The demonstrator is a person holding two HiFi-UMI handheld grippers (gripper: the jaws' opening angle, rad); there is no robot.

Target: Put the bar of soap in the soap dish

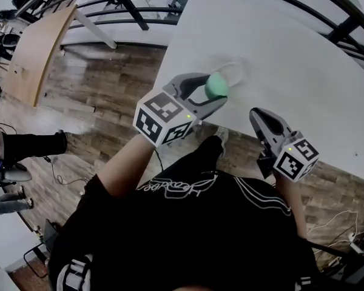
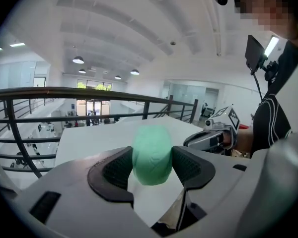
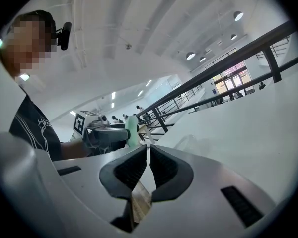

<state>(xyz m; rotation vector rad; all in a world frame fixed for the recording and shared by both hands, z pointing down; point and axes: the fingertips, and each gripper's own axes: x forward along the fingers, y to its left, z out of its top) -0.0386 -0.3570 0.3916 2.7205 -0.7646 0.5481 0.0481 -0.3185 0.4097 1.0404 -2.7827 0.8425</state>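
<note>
Nearest the person's black printed shirt (image 1: 188,223), the right gripper (image 1: 256,114) hovers at the near edge of the white bench (image 1: 291,53). Its jaws are together with nothing between them, as the right gripper view shows plainly (image 3: 148,150). It has no part in the work at this moment.

A little further out and to the left, the left gripper (image 1: 213,93) has its jaws clamped on the pale green, rounded bar of soap (image 1: 216,85). In the left gripper view the soap (image 2: 152,150) stands on end between the two dark pads, pressed on both flanks and poking out past the fingertips. The soap is in the air over the near edge of the bench, resting on nothing.

Just beyond the soap lies what looks like the clear, shallow soap dish (image 1: 235,67), faint against the white top; the right gripper view catches it as a pale glassy outline (image 3: 187,142). It appears empty. Past the far side of the bench are a dark metal railing (image 1: 127,5) and the wood-plank floor (image 1: 109,77) below.

The step in hand, I judge, is the carry: the soap is gripped and near the dish, but not yet over it. The next move calls for a short reach forward until the bar is over the dish, a lowering until it rests in the hollow, and only then parting the jaws. The dish is hard to see, so aiming needs care.
</note>
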